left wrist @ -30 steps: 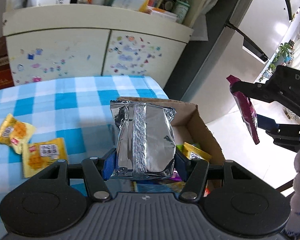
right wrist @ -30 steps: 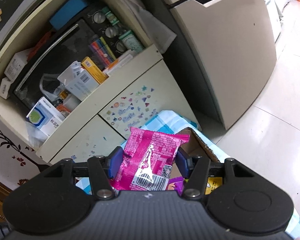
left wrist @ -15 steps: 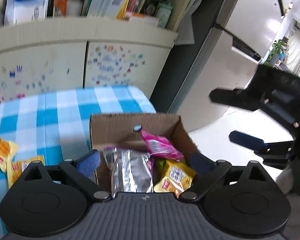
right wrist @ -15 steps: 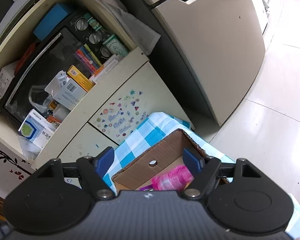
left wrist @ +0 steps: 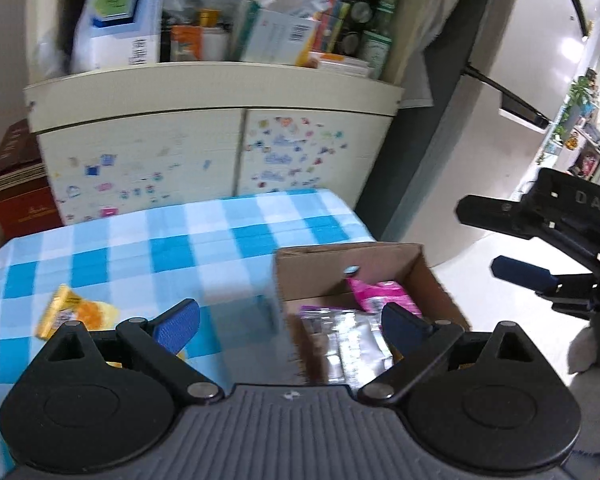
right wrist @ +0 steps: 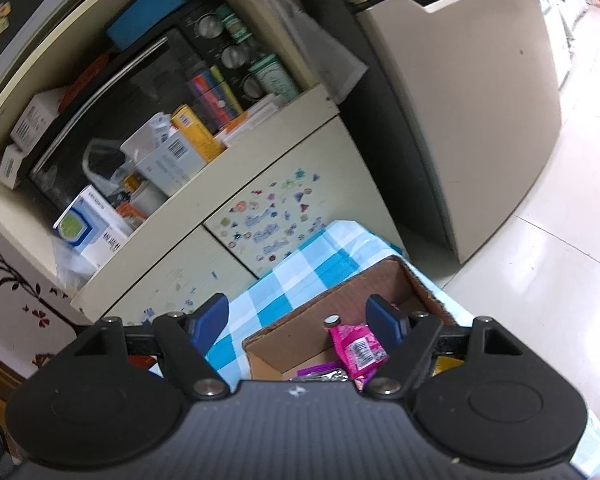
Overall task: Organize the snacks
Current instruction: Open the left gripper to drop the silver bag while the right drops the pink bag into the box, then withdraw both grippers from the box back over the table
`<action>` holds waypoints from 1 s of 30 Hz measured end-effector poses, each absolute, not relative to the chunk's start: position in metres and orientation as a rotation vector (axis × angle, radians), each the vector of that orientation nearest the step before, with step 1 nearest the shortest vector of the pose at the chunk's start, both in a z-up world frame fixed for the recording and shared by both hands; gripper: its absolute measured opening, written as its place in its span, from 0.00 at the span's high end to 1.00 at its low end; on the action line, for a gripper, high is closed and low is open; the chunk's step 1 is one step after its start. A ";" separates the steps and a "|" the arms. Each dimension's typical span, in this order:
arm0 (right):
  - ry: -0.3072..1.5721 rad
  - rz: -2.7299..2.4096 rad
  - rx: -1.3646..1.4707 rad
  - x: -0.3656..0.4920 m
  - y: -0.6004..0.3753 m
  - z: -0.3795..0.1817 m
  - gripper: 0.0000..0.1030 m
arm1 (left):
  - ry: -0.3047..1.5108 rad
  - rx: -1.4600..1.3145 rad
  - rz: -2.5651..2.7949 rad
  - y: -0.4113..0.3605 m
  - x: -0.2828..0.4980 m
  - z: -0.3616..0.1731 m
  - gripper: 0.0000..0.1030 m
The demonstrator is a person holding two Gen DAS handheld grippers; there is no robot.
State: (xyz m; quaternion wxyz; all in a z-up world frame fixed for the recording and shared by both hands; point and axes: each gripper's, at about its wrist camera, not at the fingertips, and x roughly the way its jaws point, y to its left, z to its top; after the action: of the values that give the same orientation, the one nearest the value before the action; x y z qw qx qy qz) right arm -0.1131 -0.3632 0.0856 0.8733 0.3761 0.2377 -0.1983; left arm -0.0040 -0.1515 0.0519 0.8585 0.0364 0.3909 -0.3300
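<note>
Lying crinkled, foil packet (left wrist: 358, 344), cardboard box (left wrist: 384, 258)

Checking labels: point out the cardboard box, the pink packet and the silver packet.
cardboard box (left wrist: 320, 268): left wrist view, inner back wall.
pink packet (right wrist: 358, 346): right wrist view, barcode face.
silver packet (left wrist: 354, 342): left wrist view, foil middle.

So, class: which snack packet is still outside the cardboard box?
The yellow packet lying on the checked tablecloth; the pink and silver packets are inside.
</note>
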 end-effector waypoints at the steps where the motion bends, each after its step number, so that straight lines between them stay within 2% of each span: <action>1: 0.498 -0.409 0.778 -0.111 -0.361 0.086 0.26 | 0.819 0.081 -0.680 -0.147 -0.002 0.051 0.03; 11: 0.516 -0.346 0.700 -0.093 -0.339 0.085 0.26 | 0.856 0.120 -0.565 -0.100 0.022 0.041 0.03; 21: 0.505 -0.228 0.574 -0.076 -0.306 0.088 0.26 | 0.834 0.030 -0.371 -0.043 0.076 0.047 0.03; 30: 0.527 -0.075 0.428 -0.054 -0.260 0.082 0.26 | 0.887 0.010 -0.283 -0.020 0.107 0.020 0.03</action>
State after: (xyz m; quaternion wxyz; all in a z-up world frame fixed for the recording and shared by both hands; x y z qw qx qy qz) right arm -0.0543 -0.2604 0.0822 0.9423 0.2098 0.2584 -0.0367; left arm 0.1072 -0.0202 0.0198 0.8936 0.0047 0.4276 -0.1364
